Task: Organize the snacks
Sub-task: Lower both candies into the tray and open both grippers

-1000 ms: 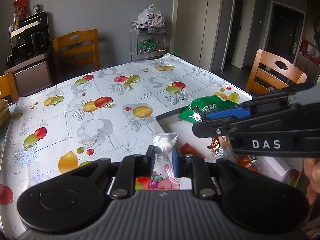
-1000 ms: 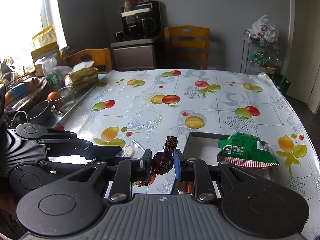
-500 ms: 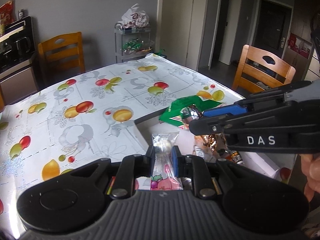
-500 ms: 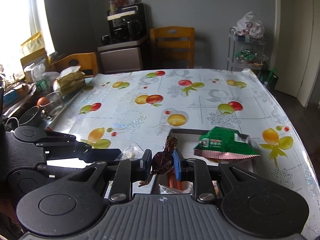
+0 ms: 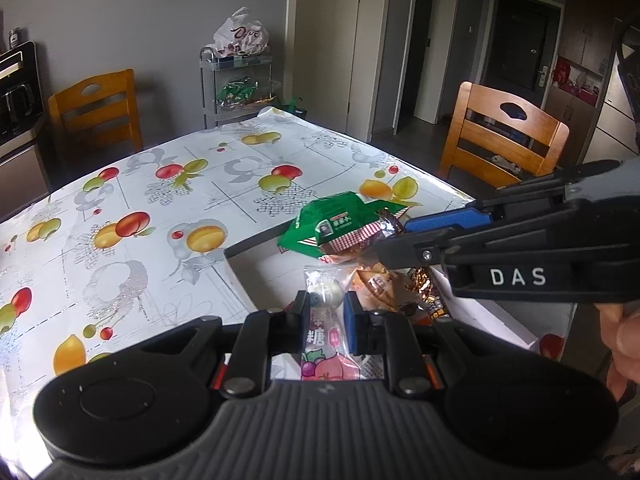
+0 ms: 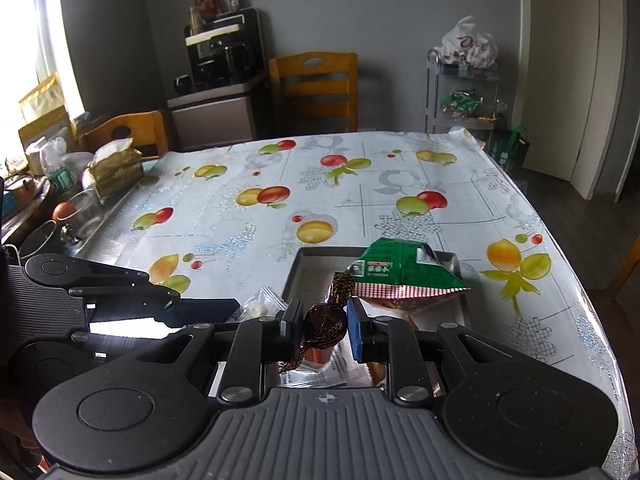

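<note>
The green snack packet (image 6: 404,270) and several wrapped snacks already lie in the white box (image 5: 256,268). Left gripper (image 5: 325,312) pinches a clear candy sachet (image 5: 323,320); right gripper (image 6: 322,324), at three o'clock, clamps a brown chocolate (image 6: 325,326). Both hang over the box, awaiting release.

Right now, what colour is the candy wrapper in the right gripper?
Dark brown foil chocolate wrapper, clearest in the right wrist view.
</note>
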Demonstrator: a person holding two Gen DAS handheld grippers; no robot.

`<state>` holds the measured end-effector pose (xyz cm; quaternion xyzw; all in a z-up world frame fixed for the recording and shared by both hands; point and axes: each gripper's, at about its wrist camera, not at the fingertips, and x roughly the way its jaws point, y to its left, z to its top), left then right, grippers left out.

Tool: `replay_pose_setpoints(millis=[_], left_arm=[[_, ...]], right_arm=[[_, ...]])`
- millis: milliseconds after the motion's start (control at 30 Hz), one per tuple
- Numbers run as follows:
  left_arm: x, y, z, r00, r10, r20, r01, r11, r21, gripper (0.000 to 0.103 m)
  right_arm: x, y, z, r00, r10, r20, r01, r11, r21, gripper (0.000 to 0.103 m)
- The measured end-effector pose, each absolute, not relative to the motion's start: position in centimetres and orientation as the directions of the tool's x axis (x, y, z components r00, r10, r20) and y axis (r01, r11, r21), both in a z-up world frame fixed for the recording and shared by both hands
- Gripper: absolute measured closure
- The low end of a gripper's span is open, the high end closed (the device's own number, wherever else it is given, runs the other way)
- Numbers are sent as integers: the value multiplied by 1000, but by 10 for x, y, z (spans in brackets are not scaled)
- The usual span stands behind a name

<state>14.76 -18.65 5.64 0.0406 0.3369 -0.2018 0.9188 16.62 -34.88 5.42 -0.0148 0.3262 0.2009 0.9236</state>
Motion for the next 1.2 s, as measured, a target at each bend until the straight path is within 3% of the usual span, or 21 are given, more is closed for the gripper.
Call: replay_pose_setpoints(millis=[1200], left_arm=[[159, -233, 26, 596, -385, -705, 468, 880, -85, 89]], right_arm=[[178, -390, 14, 650, 290, -702, -314, 944, 100, 78]])
